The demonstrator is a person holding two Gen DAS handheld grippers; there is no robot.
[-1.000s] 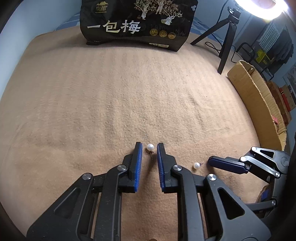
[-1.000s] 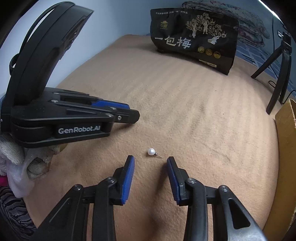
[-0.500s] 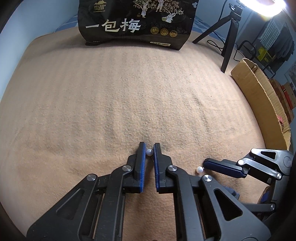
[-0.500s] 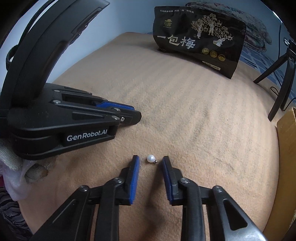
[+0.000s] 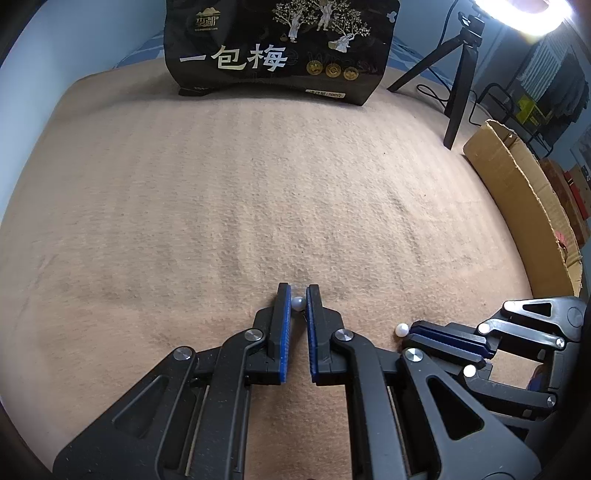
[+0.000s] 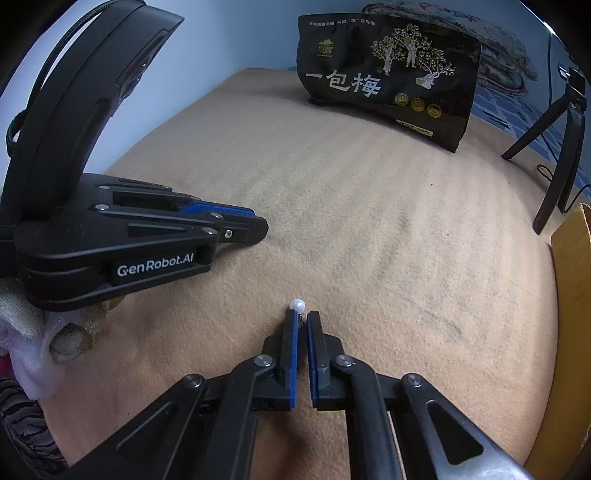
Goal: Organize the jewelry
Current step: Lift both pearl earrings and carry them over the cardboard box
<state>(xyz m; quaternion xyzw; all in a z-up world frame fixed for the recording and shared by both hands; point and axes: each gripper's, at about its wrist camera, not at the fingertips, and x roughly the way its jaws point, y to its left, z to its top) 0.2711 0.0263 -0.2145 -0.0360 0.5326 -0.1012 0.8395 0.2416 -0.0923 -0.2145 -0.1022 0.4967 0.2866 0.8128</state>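
Tan blanket carries two pearl studs: left gripper clamps one pearl; right gripper, just closing, pinches the other stud by its pin.

Looking like a bedroom in a home, doubling as a recording spot. A tan fleece blanket is covering what appears to be a bed, filling most of both views. A black snack bag with Chinese lettering is standing upright at the far edge, blue patterned bedding showing behind it. Pale blue walls are closing in the left side. A black tripod is standing beside the bed under a glaring ring light. A brown cardboard box is sitting along the right edge, dark clothes hanging behind it.
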